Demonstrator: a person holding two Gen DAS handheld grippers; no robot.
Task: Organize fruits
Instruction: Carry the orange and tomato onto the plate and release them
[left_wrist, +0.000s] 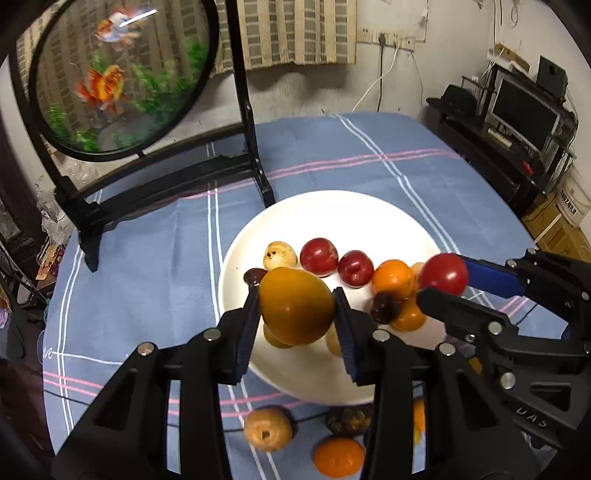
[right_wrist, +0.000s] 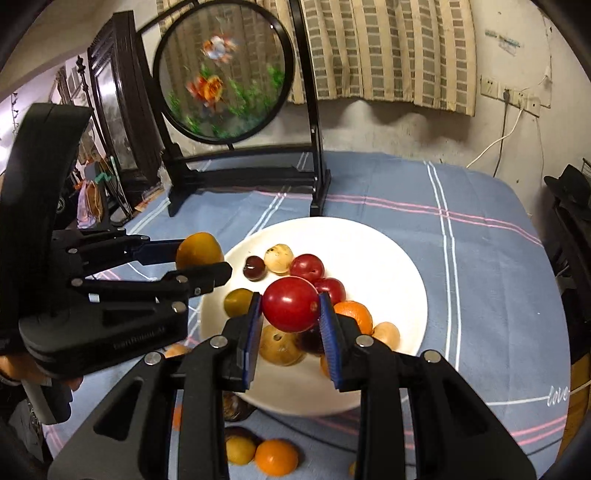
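My left gripper (left_wrist: 296, 299) is shut on a yellow-orange fruit (left_wrist: 295, 308) and holds it above the near rim of a white plate (left_wrist: 314, 218). My right gripper (right_wrist: 290, 301) is shut on a round red fruit (right_wrist: 290, 306) over the same plate (right_wrist: 369, 243). Each wrist view also shows the other hand: the right gripper (left_wrist: 448, 284) with its red fruit (left_wrist: 443, 274) at the right, the left gripper (right_wrist: 199, 258) with its yellow-orange fruit (right_wrist: 199, 251) at the left. Several red, orange, tan and dark fruits lie on the plate.
Loose fruits lie on the blue checked cloth in front of the plate: a tan one (left_wrist: 267, 428), an orange (left_wrist: 338, 456) and a dark one (left_wrist: 347, 421). A round fish-painted screen (left_wrist: 122, 74) on a black stand rises behind the plate. A black shelf with a monitor (left_wrist: 524, 110) stands beyond the table's right edge.
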